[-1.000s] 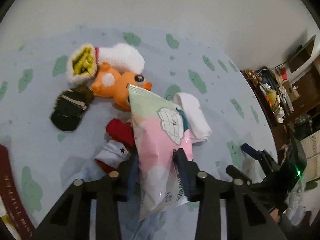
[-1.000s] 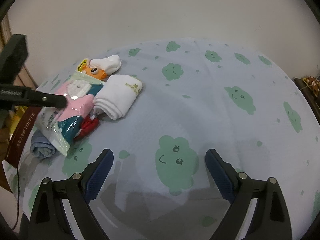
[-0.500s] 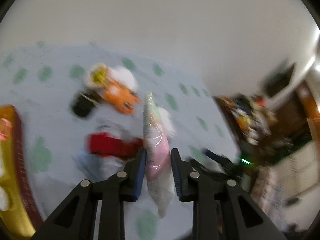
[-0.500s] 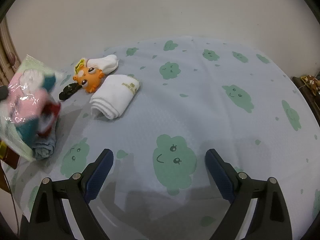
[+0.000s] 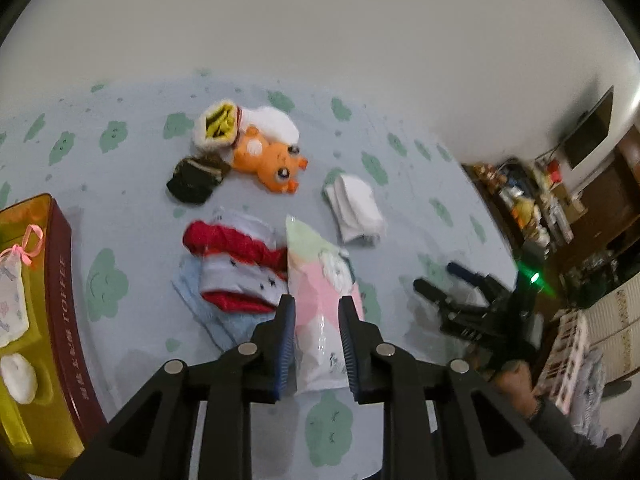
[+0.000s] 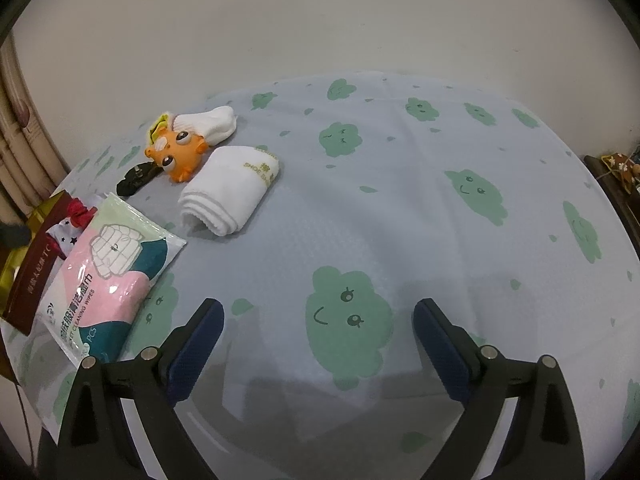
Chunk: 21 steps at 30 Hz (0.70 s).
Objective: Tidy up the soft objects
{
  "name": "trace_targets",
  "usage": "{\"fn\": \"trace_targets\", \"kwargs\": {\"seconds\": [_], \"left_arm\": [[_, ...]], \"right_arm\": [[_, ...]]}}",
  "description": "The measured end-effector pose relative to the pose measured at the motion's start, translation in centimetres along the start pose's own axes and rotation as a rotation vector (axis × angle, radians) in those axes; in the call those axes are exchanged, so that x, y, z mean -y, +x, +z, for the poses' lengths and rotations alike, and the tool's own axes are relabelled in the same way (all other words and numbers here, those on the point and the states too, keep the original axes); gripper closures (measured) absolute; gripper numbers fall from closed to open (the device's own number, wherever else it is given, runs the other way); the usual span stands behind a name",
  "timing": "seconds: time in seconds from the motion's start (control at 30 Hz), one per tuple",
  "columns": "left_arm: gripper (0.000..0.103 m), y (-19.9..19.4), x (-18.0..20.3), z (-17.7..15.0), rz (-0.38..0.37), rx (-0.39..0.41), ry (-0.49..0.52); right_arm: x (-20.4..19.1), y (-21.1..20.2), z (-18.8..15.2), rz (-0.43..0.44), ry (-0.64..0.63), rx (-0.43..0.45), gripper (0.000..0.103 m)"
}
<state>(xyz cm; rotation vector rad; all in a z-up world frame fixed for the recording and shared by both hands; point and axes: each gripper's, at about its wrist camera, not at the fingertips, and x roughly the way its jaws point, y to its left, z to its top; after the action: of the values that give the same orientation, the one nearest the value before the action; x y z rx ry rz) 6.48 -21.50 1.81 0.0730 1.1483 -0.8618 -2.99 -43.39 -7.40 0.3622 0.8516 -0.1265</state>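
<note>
My left gripper (image 5: 317,312) is shut on a pink, green and white wipes packet (image 5: 320,280) and holds it above the bed; the packet also shows in the right wrist view (image 6: 108,276). Under it lie a red and white starred sock (image 5: 236,268) and a blue cloth (image 5: 200,300). An orange plush toy (image 5: 272,160), a white fluffy sock (image 5: 244,124), a black item (image 5: 192,178) and a folded white towel (image 5: 356,208) lie farther off. My right gripper (image 6: 318,320) is open and empty over the sheet.
A gold and maroon toffee tin (image 5: 44,320) stands open at the left with a white sachet and a pale pad inside. The blue sheet with green clouds (image 6: 440,200) covers the bed. Cluttered shelves (image 5: 532,200) stand at the right.
My left gripper lifted the wipes packet off the pile and swung it left towards the tin. The sock and blue cloth are now uncovered. My right gripper stayed still.
</note>
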Motion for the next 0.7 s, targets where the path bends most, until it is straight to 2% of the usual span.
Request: {"fn": "trace_targets", "kwargs": {"seconds": [0.1,0.23,0.27,0.3,0.37,0.43,0.5,0.53,0.57,0.6,0.7], "left_arm": [[0.077,1.8,0.5,-1.3,0.024,-0.057,0.01],[0.075,3.4,1.0,-1.9,0.048,-0.079,0.017],[0.072,3.9,1.4,-1.9,0.058,-0.092,0.028],[0.064,4.5,1.9,-1.9,0.064,-0.106,0.047],[0.064,5.2,2.9,-2.0,0.092,-0.122,0.094],[0.064,5.5,4.0,-2.2,0.078,-0.099,0.146],[0.087,5.9,4.6,-2.3,0.068,-0.097,0.161],[0.093,6.8,4.6,-2.4,0.071,-0.145,0.151],[0.093,7.5,4.4,-2.4,0.082,-0.174,0.13],[0.093,7.4,4.1,-2.4,0.068,-0.163,0.105],[0.088,5.8,3.8,-1.6,0.063,-0.076,0.071]], "right_arm": [[-0.1,0.0,-0.1,0.003,-0.002,-0.005,0.008],[-0.3,0.0,-0.1,0.007,-0.01,-0.008,0.008],[-0.3,0.0,-0.1,0.008,-0.011,-0.009,0.008],[-0.3,0.0,-0.1,0.009,-0.011,-0.01,0.008],[-0.3,0.1,0.0,0.011,-0.009,-0.013,0.008],[-0.3,0.2,0.1,0.013,-0.01,-0.015,0.008],[-0.3,0.2,0.1,0.016,-0.01,-0.015,0.008],[-0.3,0.2,0.1,0.018,-0.009,-0.015,0.008],[-0.2,0.2,0.1,0.02,-0.01,-0.016,0.008],[-0.2,0.2,0.1,0.023,-0.011,-0.017,0.008],[-0.2,0.2,0.1,0.025,-0.013,-0.018,0.007]]}}
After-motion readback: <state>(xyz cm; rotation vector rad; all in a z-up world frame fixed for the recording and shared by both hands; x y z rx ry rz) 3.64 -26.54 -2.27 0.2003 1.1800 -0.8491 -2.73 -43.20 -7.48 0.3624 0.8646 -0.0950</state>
